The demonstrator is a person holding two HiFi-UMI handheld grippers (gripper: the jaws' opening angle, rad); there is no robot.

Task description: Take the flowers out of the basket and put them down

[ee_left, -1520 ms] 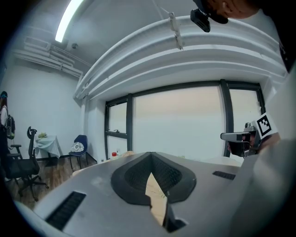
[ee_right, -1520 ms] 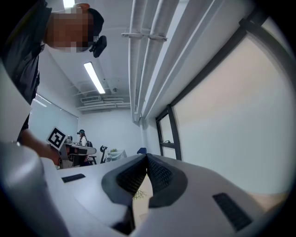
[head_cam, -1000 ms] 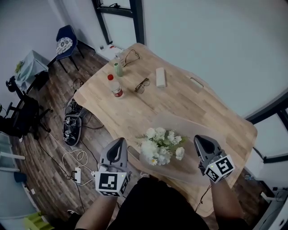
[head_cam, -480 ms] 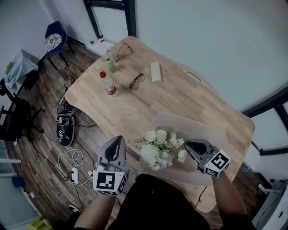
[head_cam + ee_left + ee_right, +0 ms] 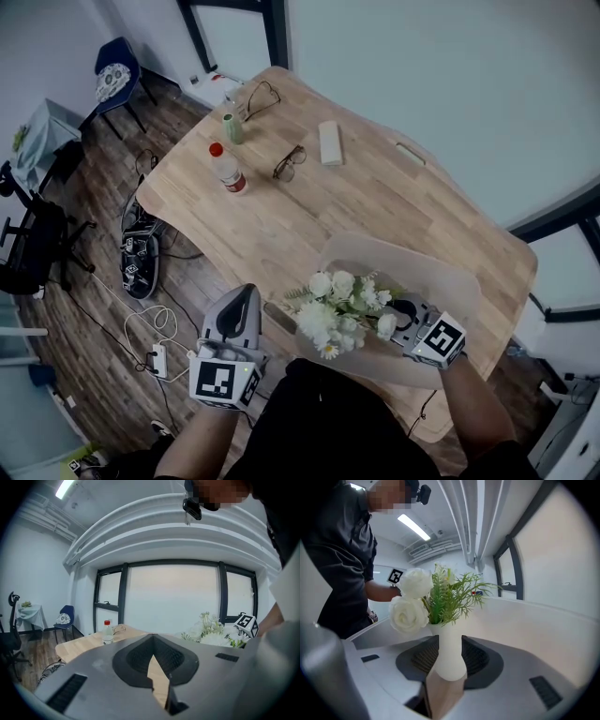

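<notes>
**Vase [image 5: 449,660] between parted jaws**

The jaws of the right gripper [image 5: 401,309] have just been opening around the white vase. Its flowers [image 5: 339,300], white roses with green sprigs, are seen inside the pale basket [image 5: 441,281]. The left gripper [image 5: 247,296] is closed and empty.

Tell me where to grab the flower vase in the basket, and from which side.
Grip the vase at its white neck below the flowers, from the right: it stands upright and the neck is narrow. The right gripper, jaws just opened, straddles it.
</notes>
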